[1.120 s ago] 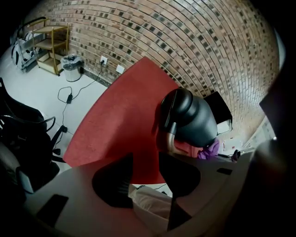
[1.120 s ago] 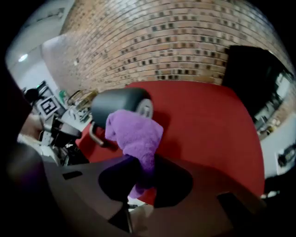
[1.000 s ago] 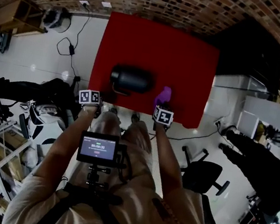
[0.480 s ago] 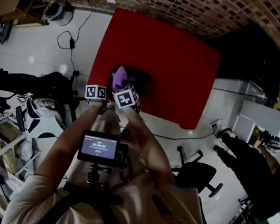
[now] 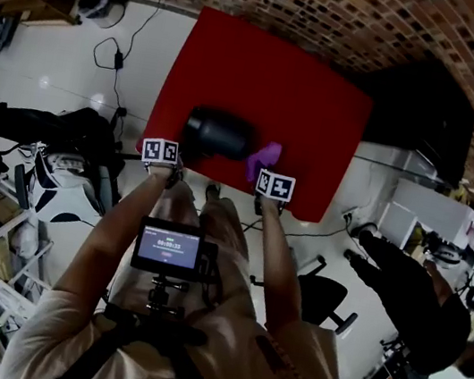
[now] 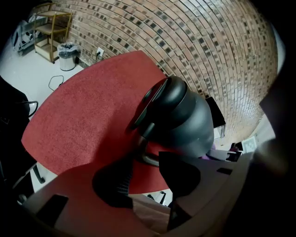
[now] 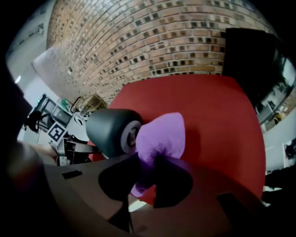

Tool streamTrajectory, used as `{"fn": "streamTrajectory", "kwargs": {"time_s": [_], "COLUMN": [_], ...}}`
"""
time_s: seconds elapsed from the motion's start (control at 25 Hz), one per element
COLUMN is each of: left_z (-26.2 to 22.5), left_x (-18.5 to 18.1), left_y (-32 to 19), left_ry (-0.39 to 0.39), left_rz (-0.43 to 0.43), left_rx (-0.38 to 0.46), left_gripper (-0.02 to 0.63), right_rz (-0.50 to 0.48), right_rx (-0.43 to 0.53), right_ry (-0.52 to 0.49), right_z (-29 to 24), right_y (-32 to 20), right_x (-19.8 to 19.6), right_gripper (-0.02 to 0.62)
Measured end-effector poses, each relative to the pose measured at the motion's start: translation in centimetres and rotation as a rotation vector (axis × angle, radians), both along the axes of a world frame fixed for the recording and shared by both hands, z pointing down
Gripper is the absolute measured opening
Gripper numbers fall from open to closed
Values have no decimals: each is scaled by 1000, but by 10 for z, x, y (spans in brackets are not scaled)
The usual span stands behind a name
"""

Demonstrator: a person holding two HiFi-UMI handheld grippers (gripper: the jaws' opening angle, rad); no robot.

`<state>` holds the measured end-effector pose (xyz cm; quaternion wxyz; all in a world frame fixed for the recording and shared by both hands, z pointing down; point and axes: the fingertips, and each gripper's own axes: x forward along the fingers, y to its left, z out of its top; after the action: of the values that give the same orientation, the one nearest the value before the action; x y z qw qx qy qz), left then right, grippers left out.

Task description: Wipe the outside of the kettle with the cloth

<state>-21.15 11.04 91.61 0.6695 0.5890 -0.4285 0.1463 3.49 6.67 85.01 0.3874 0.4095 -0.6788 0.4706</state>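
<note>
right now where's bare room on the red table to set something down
The far half of the red table, toward the brick wall, is bare, and so is its right side by the black cabinet. Crowded: the near edge, with kettle and cloth.

The right gripper (image 7: 147,175), gripping the cloth (image 7: 162,135), has swung off the kettle (image 5: 218,133) to its right side.

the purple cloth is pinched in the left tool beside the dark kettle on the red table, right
No: the purple cloth is pinched in the right tool, not the left tool, whose jaws stand apart; the right gripper view shows it. It is indeed beside the dark kettle on the red table.
</note>
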Motion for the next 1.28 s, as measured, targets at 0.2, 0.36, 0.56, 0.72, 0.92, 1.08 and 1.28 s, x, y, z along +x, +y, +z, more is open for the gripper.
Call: {"fn": "streamTrajectory", "kwargs": {"time_s": [0.2,0.36,0.56,0.72,0.92,1.08,1.28], "left_z": [3,9,11,13,18,16,17], "left_x": [1,-11,1,2,-1,2,-1], "left_y": [-3,-6,-11,-7,-4,-2,-2], "left_ry": [-16,-42,-126,-60,-16,-9,-6], "left_rz": [22,-2,109,59,-12,-15,-43], "left_rx": [8,-6,-38,-97,-117,-113,-121], "left_gripper": [169,134,137,138,141,141,134], "right_rz": [-64,-317,-537,-386,-218,-217,-570], "right_rx": [194,218,147,1,-160,30,167], "right_ry": [-74,-140,-62,42,63,40,-120], "right_z": [-73,-116,-71,-41,-3,-29,-55], "right_y": [-34,-54,-71,-74,-62,-115,-135], "right_x": [-29,-150,-214,-118,-19,-39,-194], "right_gripper": [94,97,95,95,94,94,94]}}
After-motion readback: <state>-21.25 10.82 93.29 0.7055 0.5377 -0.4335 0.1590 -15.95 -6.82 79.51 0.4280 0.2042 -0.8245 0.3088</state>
